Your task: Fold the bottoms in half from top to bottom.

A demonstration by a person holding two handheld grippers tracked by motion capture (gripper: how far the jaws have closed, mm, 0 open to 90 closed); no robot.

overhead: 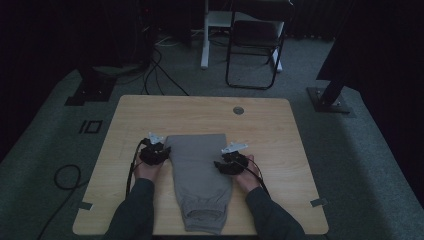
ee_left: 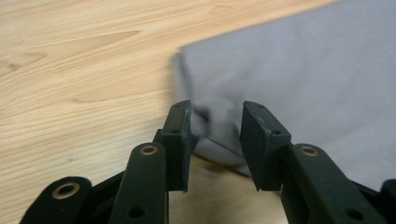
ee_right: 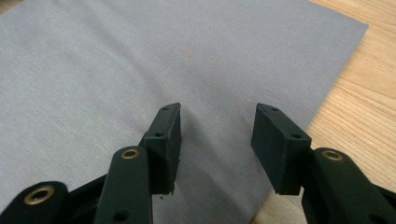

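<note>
A grey folded garment (overhead: 200,170) lies flat on the wooden table (overhead: 150,112), its waistband toward the near edge. My left gripper (overhead: 160,151) sits at the garment's left edge. In the left gripper view its jaws (ee_left: 215,112) stand apart, with a fold of the grey fabric (ee_left: 303,70) lying between and beyond them, not pinched. My right gripper (overhead: 228,162) is at the garment's right side. Its jaws (ee_right: 217,114) hang open just over the flat cloth (ee_right: 140,70), close to the cloth's right edge, with bare wood beside it.
A round cable hole (overhead: 238,110) is in the table's far side. Behind the table stands a black folding chair (overhead: 255,45) and a white desk leg (overhead: 205,40). Cables (overhead: 65,176) trail on the carpet at the left. Bare tabletop lies on both sides of the garment.
</note>
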